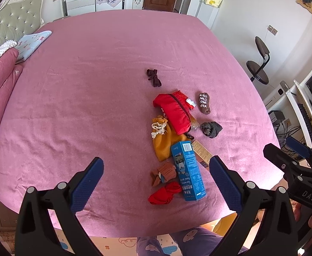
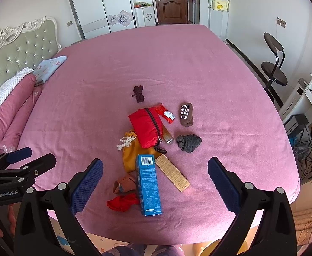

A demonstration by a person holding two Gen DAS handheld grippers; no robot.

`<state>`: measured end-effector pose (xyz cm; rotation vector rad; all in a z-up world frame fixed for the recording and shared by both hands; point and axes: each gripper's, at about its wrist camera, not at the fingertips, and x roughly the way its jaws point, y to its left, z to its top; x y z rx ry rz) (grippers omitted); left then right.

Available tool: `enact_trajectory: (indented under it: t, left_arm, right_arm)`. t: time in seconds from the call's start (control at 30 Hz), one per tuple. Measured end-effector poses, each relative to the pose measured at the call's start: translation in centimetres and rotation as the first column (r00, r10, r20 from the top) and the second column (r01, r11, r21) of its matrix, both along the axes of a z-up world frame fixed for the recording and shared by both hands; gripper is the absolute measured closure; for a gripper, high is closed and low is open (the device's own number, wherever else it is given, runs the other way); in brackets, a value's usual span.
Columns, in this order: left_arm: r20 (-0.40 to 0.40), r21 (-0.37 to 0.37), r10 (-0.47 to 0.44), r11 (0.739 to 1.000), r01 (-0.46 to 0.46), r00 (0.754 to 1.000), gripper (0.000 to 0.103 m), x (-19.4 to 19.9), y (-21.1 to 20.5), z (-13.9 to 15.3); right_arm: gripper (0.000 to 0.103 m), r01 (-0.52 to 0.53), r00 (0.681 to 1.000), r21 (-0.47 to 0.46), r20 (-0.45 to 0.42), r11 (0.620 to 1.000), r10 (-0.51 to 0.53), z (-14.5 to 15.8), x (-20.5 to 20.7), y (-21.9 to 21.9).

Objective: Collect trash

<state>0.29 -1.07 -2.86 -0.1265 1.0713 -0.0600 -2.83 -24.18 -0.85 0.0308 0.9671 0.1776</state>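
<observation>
Both the left gripper (image 1: 156,179) and right gripper (image 2: 155,178) hang spread over the bed's (image 2: 198,68) near edge, where a blue box (image 2: 148,184) and tan box (image 2: 172,172) lie among socks, against a mustard pouch (image 2: 132,153), a red bag (image 2: 146,127) beyond.

We note both devices share one build. The left hand-held gripper (image 1: 156,181) has black plastic arms, silver round rivets and blue cross-hatched pads (image 1: 88,183). The right hand-held gripper (image 2: 154,183) matches it, its pads (image 2: 224,185) equally blue. White lettering reads "DAS" on the right body and "GenRobot.AI" on the left. Bare skin shows at the grips. Purple cartoon-print trousers (image 1: 190,241) appear below.
</observation>
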Motion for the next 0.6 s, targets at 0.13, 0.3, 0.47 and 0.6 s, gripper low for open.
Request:
enact_trajectory:
  t: [0.13, 0.3, 0.47, 0.6]
  left_arm:
    - [-0.008, 0.018, -0.006, 1.000, 0.007, 1.000, 0.004, 0.02, -0.44, -0.29]
    - [-0.017, 0.020, -0.009, 1.000, 0.010, 1.000, 0.004, 0.13, -0.07, -0.27]
    - [-0.016, 0.027, -0.018, 0.999, 0.019, 1.000, 0.004, 0.04, -0.47, -0.22]
    - [-0.017, 0.021, -0.019, 1.000, 0.020, 1.000, 0.004, 0.00, -0.04, -0.49]
  right_arm:
    - [0.009, 0.008, 1.000, 0.008, -0.002, 1.000, -0.008, -0.05, 0.09, -0.27]
    - [0.009, 0.003, 1.000, 0.009, 0.000, 1.000, -0.003, -0.04, 0.00, -0.31]
    - [0.009, 0.002, 1.000, 0.009, 0.002, 1.000, -0.002, 0.05, 0.08, -0.33]
    - [0.009, 0.002, 1.000, 0.008, 0.001, 1.000, -0.002, 0.02, 0.14, -0.33]
